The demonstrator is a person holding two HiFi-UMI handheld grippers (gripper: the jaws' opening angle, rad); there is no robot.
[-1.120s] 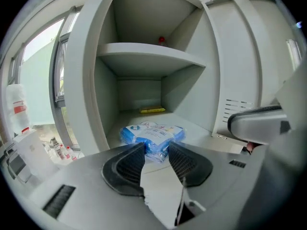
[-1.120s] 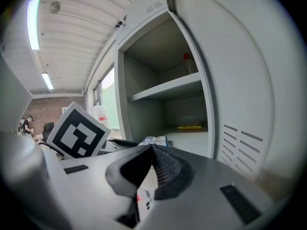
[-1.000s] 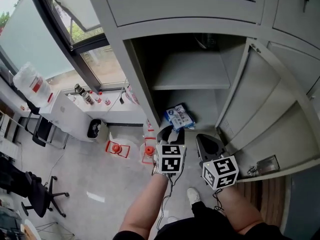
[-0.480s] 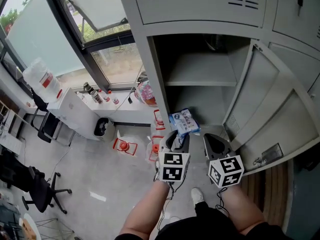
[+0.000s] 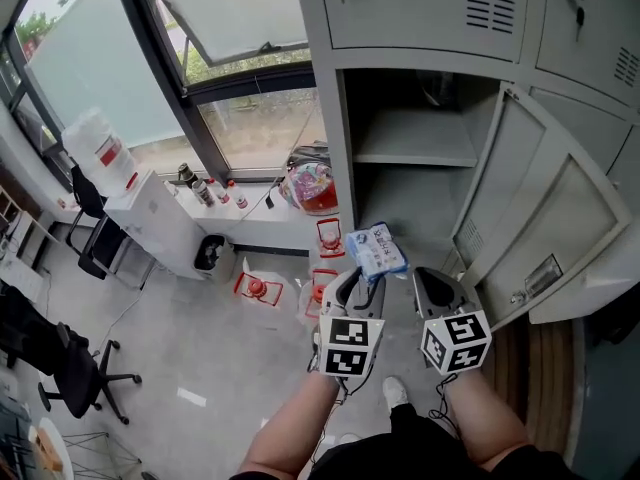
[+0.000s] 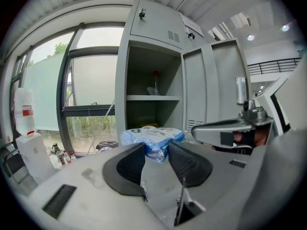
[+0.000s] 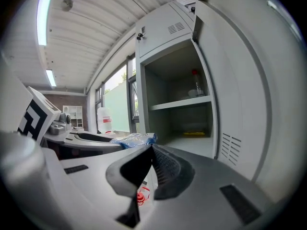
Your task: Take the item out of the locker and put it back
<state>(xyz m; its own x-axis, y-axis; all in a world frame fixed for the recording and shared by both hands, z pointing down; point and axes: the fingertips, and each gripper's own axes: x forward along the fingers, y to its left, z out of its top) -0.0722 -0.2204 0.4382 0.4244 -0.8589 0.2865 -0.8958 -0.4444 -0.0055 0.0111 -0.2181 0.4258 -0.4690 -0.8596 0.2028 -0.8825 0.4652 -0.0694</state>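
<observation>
In the middle of the head view, just in front of the open locker [image 5: 520, 183], a blue-and-white packet [image 5: 377, 251] is held out of the compartment below the shelf [image 5: 415, 140] by the left gripper [image 5: 357, 280]. In the left gripper view the jaws are seen partly closed and clamped on the near end of the packet, whose bulk stands out beyond the tips toward the locker. The right gripper [image 5: 437, 286] is carried just beside it, toward the lower right of the frame. In the right gripper view its jaws are shown brought together with nothing between them.

The packet is judged to be light and soft: a padded bundle in thin glossy film, likely to be squashed rather than broken. The film is expected to be slick and to crease, so a grip on a loose edge could be lost. A hold across the filled body, such as the one now taken at its end, is thought safer than a pinch on a seam. Some droop of the free end should be allowed for when it is set back inside.
</observation>
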